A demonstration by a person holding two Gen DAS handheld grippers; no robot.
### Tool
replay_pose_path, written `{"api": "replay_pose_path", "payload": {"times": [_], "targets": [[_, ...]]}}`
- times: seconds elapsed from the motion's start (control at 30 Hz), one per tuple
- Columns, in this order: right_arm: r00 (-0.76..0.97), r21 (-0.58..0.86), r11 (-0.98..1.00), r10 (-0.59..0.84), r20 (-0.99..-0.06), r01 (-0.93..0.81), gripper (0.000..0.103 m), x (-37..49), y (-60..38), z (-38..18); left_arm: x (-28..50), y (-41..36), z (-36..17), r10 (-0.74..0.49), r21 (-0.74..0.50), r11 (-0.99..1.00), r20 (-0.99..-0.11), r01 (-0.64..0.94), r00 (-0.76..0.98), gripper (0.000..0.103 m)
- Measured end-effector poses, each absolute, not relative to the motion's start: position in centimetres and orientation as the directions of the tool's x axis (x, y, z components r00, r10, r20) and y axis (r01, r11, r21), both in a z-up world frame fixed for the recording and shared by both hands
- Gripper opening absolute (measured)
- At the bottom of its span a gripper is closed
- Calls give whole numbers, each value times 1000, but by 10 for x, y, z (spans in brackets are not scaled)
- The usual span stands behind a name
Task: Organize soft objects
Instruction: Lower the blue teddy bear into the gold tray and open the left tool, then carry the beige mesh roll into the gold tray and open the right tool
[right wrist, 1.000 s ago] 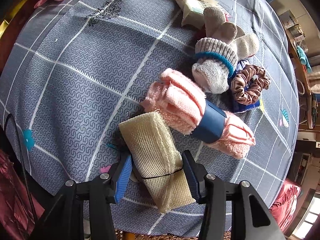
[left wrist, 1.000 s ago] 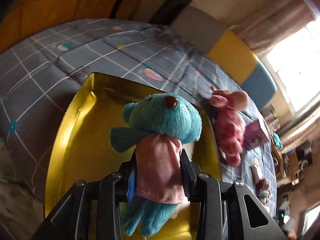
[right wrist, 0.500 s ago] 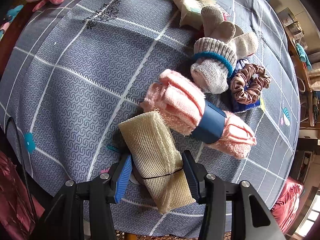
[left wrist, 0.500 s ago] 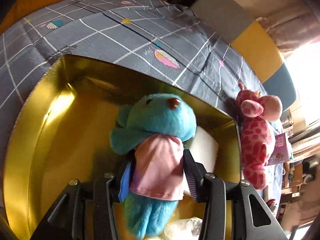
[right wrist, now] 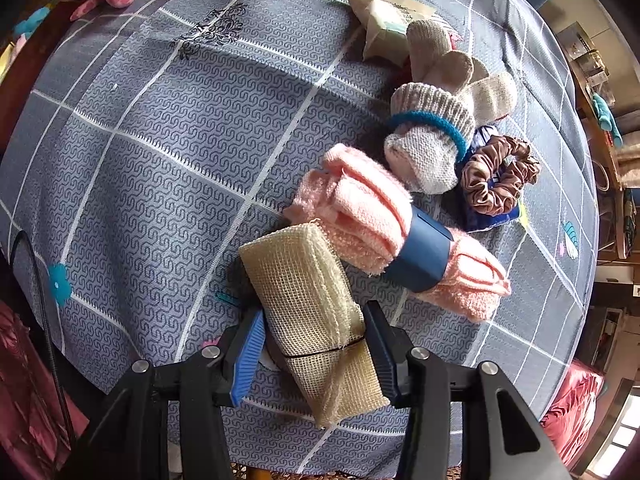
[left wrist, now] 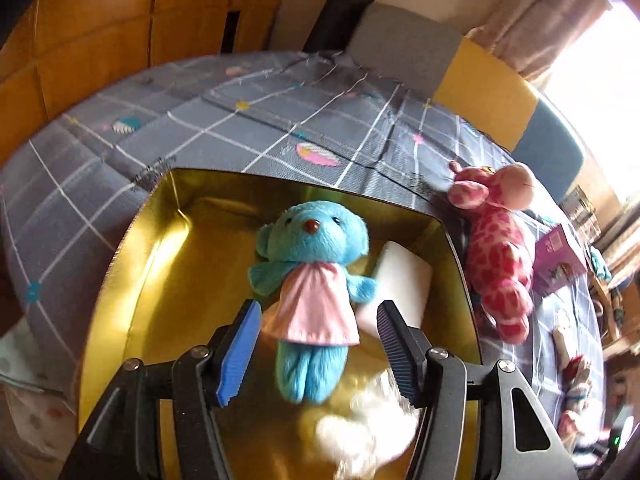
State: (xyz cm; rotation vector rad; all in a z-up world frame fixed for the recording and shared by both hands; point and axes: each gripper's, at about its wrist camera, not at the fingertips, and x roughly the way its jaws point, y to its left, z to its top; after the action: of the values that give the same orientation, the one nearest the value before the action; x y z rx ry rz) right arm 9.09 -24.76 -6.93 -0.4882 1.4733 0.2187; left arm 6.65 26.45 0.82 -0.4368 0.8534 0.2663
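A: Where is the blue bear [left wrist: 310, 276] now?

B: Lying on its back inside the gold tin [left wrist: 132, 264], head toward the far wall, one arm against a white block [left wrist: 404, 284]. The left claw [left wrist: 318, 350] is spread wide, its pads either side of the pink dress with a clear gap on both. It grips nothing.

A: And the other side?

B: The right claw [right wrist: 314, 350] is clamped on the beige mesh roll [right wrist: 310, 308], near the thin black band around it. The roll's far end sits touching the pink towel bundle [right wrist: 376, 220] on the tabletop [right wrist: 160, 152].

A: What could go wrong?

B: Two things, I think. If the left claw pulls back low, a pad could snag the loose dress hem and drag the bear out of place. There is also something white and blurred [left wrist: 360, 436] near the tin's front edge, which I cannot identify; it might get knocked.

A: And the roll?

B: It's gripped near one end, so the longer part may sag or slide out when lifted. Rising at an angle could also nudge the towel bundle toward the knitted sock bundle [right wrist: 432, 148] and brown scrunchie [right wrist: 496, 176] just beyond.
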Motion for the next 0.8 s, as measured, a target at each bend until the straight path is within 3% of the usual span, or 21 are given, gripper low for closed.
{"api": "replay_pose_path", "payload": {"times": [0.8], "targets": [[239,-124,863,-4,-971,-490,47,61,-231,-23,0,217,32,142,-130,933,-722,-335,677,67]]}}
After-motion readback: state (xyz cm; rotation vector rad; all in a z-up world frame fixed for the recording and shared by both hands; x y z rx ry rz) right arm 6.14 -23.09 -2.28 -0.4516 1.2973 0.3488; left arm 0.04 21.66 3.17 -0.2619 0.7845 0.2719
